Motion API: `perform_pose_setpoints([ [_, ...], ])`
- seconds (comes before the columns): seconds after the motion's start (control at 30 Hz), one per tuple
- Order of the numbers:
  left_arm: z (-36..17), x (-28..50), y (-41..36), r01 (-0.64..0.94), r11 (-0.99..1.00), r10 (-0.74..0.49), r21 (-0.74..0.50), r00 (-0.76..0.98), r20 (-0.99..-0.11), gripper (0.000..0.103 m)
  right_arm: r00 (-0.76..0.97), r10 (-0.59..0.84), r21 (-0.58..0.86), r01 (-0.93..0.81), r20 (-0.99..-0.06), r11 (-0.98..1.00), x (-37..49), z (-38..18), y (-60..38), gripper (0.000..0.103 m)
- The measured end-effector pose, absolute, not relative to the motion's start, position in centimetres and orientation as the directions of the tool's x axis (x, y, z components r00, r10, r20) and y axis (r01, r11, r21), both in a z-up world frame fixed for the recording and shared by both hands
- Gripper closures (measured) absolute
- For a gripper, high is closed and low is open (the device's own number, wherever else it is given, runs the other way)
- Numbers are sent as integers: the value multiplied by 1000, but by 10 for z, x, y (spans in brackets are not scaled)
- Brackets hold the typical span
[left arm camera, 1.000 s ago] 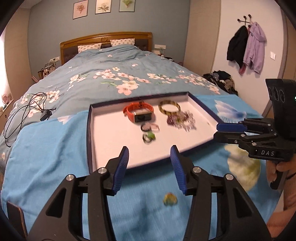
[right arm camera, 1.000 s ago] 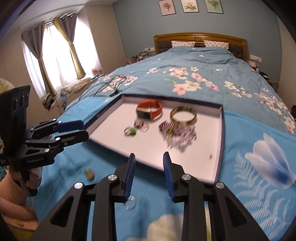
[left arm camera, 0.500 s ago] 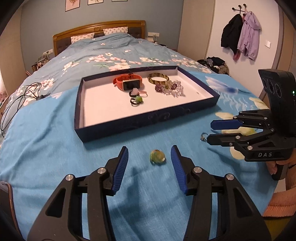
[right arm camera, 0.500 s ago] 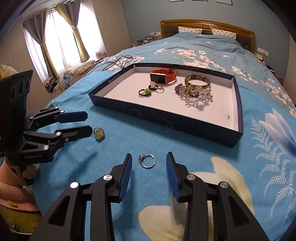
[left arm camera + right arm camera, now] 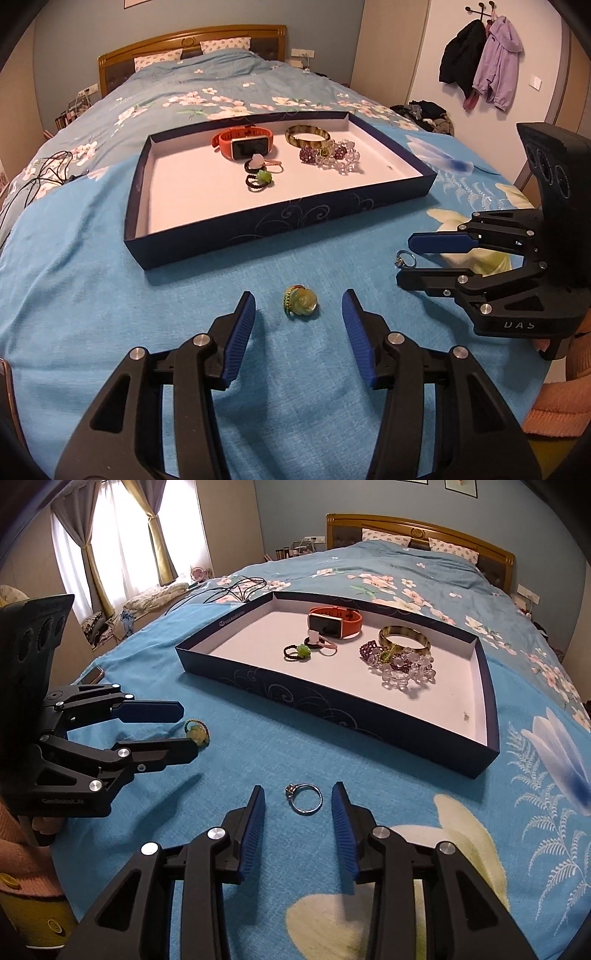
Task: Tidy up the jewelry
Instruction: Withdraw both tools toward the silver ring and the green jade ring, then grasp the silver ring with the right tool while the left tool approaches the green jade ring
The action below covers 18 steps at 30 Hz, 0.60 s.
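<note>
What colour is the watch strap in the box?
Orange-red. The watch lies in the box at the far side; the left wrist view shows it best.

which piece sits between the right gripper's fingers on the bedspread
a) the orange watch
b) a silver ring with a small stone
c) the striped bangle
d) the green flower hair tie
b: in the right wrist view the silver ring lies flat on the blue bedspread between the pads of the right gripper, whose jaws are closing but do not yet touch it; the watch, bangle and green flower hair tie lie in the tray.
</note>
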State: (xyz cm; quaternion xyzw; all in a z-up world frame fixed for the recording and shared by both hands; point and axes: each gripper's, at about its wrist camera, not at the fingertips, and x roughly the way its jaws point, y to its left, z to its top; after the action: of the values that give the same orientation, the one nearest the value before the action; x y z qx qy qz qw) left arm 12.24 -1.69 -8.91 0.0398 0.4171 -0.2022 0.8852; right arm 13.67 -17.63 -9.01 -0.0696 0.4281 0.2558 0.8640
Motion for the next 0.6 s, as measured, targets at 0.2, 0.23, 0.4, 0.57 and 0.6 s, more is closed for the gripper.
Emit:
perform_pose_setpoints([
  [0.2, -94, 129, -17, 387, 915, -329, -117, 544, -772, 59, 502, 383, 95, -507, -776, 857, 135, -90, -176, 87],
  [0.23, -94, 130, -17, 387, 914, -331, -119, 544, -771, 59, 501, 384, 94, -509, -776, 855, 135, -90, -176, 88],
  [0.4, -94, 129, -17, 386, 915, -327, -115, 544, -772, 66, 502, 383, 92, -510, -775, 856, 134, -90, -175, 88],
  [0.57, -95, 130, -17, 389, 913, -331, -118, 543, -772, 69, 501, 387, 98, -510, -774, 855, 134, -89, -176, 92],
  [0.6, -95, 130, -17, 389, 914, -330, -118, 543, -772, 69, 502, 389, 100, -509, -773, 855, 133, -89, -176, 100],
])
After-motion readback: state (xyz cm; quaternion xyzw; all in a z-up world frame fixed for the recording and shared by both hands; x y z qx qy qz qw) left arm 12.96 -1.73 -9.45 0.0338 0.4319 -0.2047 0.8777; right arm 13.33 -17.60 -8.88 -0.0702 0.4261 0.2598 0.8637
